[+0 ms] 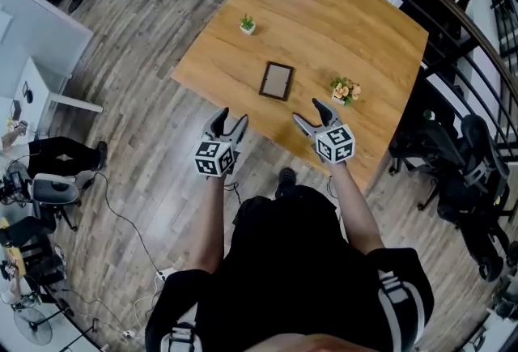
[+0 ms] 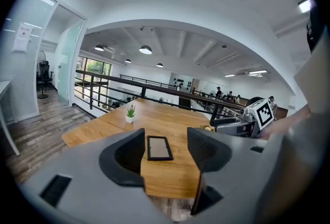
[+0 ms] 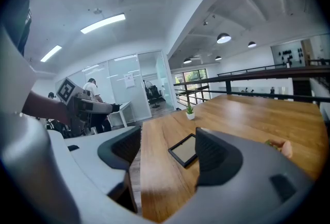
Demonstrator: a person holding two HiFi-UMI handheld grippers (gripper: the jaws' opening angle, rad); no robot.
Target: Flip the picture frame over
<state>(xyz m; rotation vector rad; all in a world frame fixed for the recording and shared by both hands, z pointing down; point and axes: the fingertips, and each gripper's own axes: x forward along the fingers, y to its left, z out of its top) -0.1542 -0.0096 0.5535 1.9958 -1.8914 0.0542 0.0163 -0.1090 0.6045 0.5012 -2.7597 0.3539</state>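
Both arms reach forward, the left gripper [image 1: 232, 117] and right gripper [image 1: 307, 110] side by side just short of the table [image 1: 356, 27], tilted slightly down, each with jaws apart and empty. One picture frame [image 1: 277, 81] lies flat on the table ahead of them, with one green plant [image 1: 248, 24] and one pot of flowers [image 1: 346, 90]

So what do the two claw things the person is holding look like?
The left gripper and right gripper are grey, each with two curved jaws lined with dark ribbed pads. Each carries a white cube printed with black square markers. The person wears a black short-sleeved top with white stripes on the sleeves.
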